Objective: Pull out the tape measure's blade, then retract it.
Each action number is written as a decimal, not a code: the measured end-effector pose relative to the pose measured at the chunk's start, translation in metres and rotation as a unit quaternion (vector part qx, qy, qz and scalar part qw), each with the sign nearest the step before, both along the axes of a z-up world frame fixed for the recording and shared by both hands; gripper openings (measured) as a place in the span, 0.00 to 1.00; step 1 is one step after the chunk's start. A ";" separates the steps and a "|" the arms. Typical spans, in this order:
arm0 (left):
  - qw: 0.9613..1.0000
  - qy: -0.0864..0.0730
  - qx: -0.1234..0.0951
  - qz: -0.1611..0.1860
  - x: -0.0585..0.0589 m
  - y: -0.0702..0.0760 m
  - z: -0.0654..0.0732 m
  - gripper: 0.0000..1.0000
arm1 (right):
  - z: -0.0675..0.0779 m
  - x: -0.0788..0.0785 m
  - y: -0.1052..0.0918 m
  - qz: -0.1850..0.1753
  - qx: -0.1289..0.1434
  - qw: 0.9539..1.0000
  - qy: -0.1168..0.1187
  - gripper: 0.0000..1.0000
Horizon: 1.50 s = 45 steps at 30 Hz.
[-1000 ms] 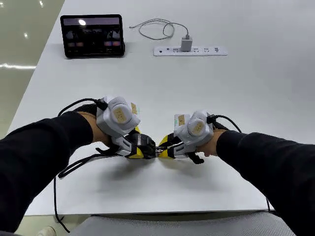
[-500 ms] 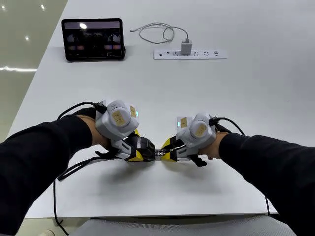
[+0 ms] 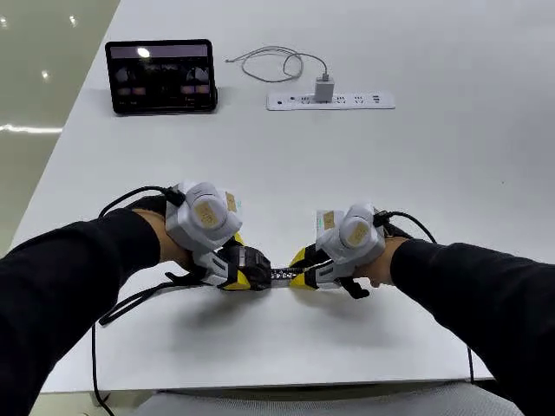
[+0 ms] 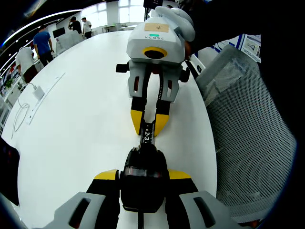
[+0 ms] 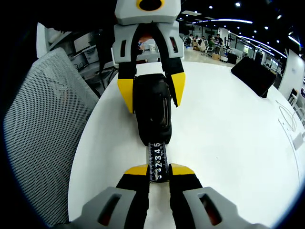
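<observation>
The black tape measure case (image 3: 252,267) lies low over the white table near its front edge, and my left gripper (image 3: 234,265) is shut on it. A short length of numbered blade (image 3: 280,274) runs from the case to my right gripper (image 3: 299,277), which is shut on the blade's end. In the left gripper view the case (image 4: 143,177) sits between my left gripper's (image 4: 143,174) yellow-tipped jaws, and the blade (image 4: 147,136) leads to the right gripper (image 4: 148,123) facing it. In the right gripper view my right gripper (image 5: 159,171) pinches the blade (image 5: 157,157) and the case (image 5: 152,107) lies beyond.
A tablet (image 3: 161,75) stands at the table's far left. A power strip (image 3: 329,100) with a charger and coiled cable lies behind the grippers. The table's front edge (image 3: 260,381) is close. A mesh chair (image 4: 248,124) is beside the table. Several people stand far off.
The two grippers have drawn slightly apart, and a little more blade shows between the case and the right gripper. The head camera has tilted a bit.
</observation>
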<state>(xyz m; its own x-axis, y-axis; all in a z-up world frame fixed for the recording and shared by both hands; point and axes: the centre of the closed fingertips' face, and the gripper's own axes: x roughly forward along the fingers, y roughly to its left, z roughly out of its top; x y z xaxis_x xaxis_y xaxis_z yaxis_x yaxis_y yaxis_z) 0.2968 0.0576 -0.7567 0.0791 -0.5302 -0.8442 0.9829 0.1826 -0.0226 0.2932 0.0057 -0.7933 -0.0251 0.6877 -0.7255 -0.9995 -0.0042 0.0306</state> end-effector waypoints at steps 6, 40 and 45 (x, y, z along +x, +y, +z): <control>1.000 0.000 0.000 -0.001 0.000 0.000 0.000 0.32 | 0.000 0.001 -0.004 -0.002 -0.002 1.000 0.001 0.11; 1.000 -0.006 -0.009 -0.008 -0.003 -0.003 0.003 0.32 | -0.001 0.004 -0.027 -0.012 -0.011 1.000 0.002 0.11; 1.000 -0.006 -0.010 -0.007 -0.003 -0.003 0.004 0.32 | -0.001 0.003 -0.031 -0.014 -0.014 1.000 0.003 0.11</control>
